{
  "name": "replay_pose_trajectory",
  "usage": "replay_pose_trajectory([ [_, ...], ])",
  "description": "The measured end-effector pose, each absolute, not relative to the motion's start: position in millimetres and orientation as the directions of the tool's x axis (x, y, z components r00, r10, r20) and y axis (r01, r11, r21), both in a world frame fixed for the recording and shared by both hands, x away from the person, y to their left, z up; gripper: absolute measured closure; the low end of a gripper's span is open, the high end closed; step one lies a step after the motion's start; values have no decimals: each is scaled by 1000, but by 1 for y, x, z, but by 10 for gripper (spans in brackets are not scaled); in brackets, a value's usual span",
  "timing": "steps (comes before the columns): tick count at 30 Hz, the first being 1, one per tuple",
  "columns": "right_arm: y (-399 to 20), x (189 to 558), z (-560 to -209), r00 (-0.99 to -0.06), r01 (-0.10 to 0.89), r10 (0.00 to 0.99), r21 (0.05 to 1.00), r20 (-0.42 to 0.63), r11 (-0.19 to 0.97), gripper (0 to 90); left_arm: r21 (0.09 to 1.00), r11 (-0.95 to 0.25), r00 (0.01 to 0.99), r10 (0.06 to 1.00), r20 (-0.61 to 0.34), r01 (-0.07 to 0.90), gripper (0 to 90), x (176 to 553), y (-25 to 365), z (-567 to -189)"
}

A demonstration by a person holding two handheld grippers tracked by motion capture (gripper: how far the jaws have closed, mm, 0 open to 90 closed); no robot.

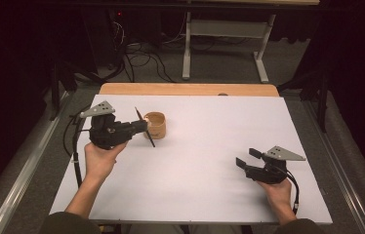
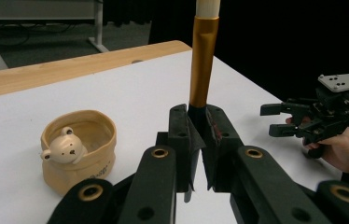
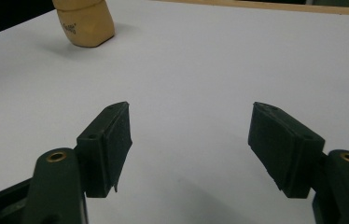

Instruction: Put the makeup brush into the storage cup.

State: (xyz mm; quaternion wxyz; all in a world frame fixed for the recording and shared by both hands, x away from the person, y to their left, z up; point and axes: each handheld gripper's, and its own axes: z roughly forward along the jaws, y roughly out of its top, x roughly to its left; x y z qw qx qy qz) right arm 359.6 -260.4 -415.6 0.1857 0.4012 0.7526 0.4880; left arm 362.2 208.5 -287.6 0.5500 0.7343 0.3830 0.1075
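The left gripper (image 2: pixel 198 140) is clamping a slim brush (image 2: pixel 204 60) between closed jaws, holding it just beside the tan bear cup (image 1: pixel 155 125) at the table's (image 1: pixel 210 146) far left. The right gripper (image 1: pixel 248 158) is resting near right, jaws spread wide, gripping nothing.

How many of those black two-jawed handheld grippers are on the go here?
2. The left black two-jaw gripper is clamped on a slim black-and-gold brush beside the tan bear cup; the right gripper hangs open, near the white table's right edge.
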Motion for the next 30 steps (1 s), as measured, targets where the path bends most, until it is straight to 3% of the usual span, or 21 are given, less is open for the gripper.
replay_pose_trajectory([
  [30,-260,359,-416,-612,419,783,885,110,204,318,881,-128,651,723,-233,456,823,389,202,-277],
])
